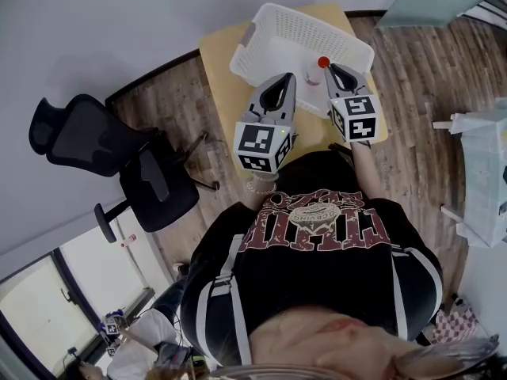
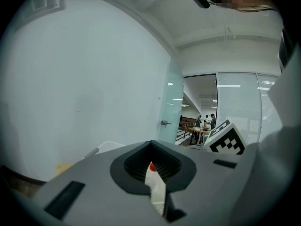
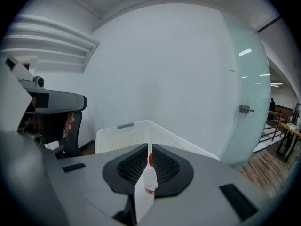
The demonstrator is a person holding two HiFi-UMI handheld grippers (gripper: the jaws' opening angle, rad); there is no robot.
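A small clear bottle (image 1: 315, 73) with a red cap stands on the yellow table (image 1: 218, 54), just in front of a white perforated basket (image 1: 261, 22). My left gripper (image 1: 290, 76) hovers left of the bottle, its jaws closed to a thin slit and holding nothing. My right gripper (image 1: 328, 66) is just right of the bottle, tips together and also holding nothing. Through the slit in the left gripper view (image 2: 151, 145) the bottle (image 2: 154, 178) shows beyond the jaws. The right gripper view (image 3: 150, 147) shows the same bottle (image 3: 148, 178) and the basket (image 3: 122, 135) behind it.
A black office chair (image 1: 119, 157) stands on the wood floor left of the table, against the wall. A white stand (image 1: 479, 172) is at the right edge. My right gripper's marker cube (image 2: 225, 138) shows in the left gripper view. A glass door (image 3: 247, 102) is at the right.
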